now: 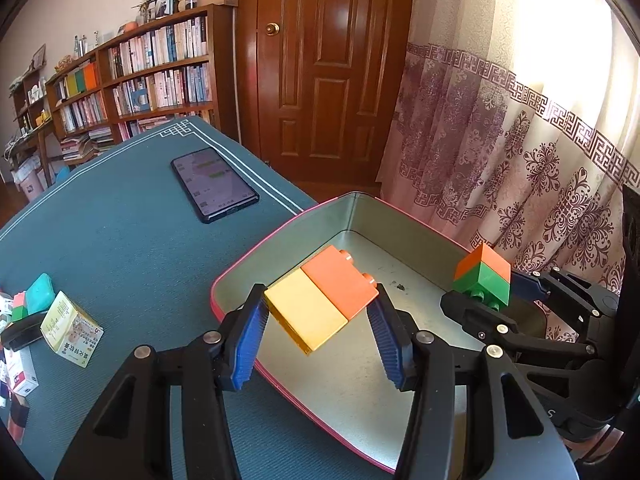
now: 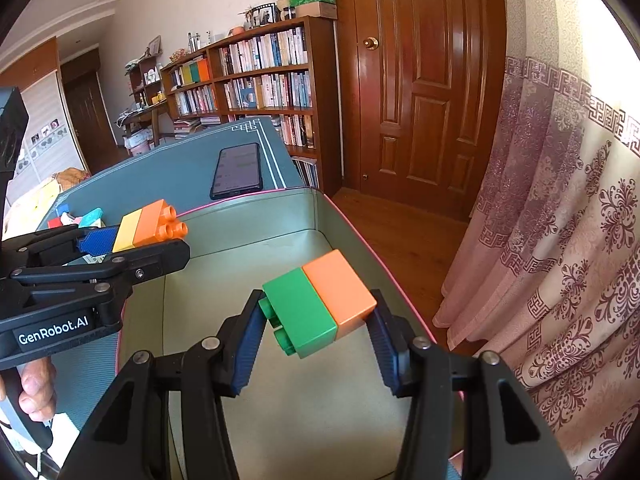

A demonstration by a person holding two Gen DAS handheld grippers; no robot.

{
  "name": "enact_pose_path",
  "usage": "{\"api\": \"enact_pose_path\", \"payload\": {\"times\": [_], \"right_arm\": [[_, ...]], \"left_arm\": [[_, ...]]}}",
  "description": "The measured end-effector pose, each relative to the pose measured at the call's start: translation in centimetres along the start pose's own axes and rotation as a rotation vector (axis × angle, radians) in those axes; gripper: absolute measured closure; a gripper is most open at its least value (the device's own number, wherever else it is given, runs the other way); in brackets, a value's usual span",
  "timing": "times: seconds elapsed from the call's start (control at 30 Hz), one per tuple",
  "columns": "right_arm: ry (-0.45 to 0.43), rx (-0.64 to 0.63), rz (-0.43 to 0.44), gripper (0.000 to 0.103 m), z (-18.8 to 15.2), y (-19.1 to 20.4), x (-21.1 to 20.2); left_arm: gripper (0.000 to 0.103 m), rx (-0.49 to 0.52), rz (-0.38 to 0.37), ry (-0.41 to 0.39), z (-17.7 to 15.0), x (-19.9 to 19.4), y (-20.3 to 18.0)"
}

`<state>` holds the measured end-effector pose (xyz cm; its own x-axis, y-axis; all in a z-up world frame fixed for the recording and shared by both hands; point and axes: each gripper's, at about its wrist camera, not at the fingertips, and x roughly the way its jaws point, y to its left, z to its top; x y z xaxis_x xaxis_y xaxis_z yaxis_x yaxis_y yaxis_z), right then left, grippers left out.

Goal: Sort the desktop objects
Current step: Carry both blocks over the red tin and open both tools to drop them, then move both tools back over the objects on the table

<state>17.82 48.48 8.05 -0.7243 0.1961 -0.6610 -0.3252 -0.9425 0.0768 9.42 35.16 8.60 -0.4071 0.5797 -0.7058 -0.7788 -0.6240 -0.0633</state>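
The tin box (image 1: pixel 280 236) floor is bare (just some specks), so there's room to go down. The phone (image 1: pixel 214 184) blocks the table's far corner; medicine boxes (image 1: pixel 70 328) crowd its left edge.

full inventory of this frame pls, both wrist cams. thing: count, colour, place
yellow-orange block pair: 1, yellow and orange, in the left gripper over the tin
green-orange block pair: 1, green and orange, in the right gripper over the tin
tin: 1, silver inside with pink rim, on the table's near right part; no blocks lie in it
phone: 1, black, screen lit, flat on the table beyond the tin
medicine box: 1, white, yellow and green, on the table at left
teal case: 1, teal, beside the medicine box
table: 1, teal mat with white border
left gripper: 1, black with blue pads
right gripper: 1, black with blue pads
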Motion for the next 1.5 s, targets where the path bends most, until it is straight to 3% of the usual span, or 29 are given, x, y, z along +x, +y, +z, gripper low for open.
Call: {"api": "enact_pose_path", "payload": {"times": [0.1,0.13,0.4,0.73,1.13,1.5], "right_arm": [[0.001,0.007,-0.008,0.038,0.0,0.0,0.0],[-0.001,0.007,-0.015,0.035,0.0,-0.1,0.1],[0.002,0.015,-0.022,0.034,0.3,0.0,0.1],[-0.039,-0.01,0.017,0.025,1.1,2.7,-0.9],[-0.12,-0.131,0.161,0.023,1.3,12.3,-2.0],[-0.019,-0.231,0.339,0.023,0.2,21.3,0.9]], "left_arm": [[0.023,-0.021,-0.003,-0.018,0.0,-0.4,0.3],[0.022,-0.027,-0.001,-0.033,0.0,-0.7,0.5],[0.022,-0.027,0.056,-0.074,-0.2,-2.0,1.7],[0.022,-0.091,0.134,-0.095,-1.8,-4.1,5.4],[0.022,-0.237,0.321,-0.118,-5.7,-8.9,13.5],[0.022,-0.446,0.561,-0.093,-12.1,-13.7,23.8]]}}
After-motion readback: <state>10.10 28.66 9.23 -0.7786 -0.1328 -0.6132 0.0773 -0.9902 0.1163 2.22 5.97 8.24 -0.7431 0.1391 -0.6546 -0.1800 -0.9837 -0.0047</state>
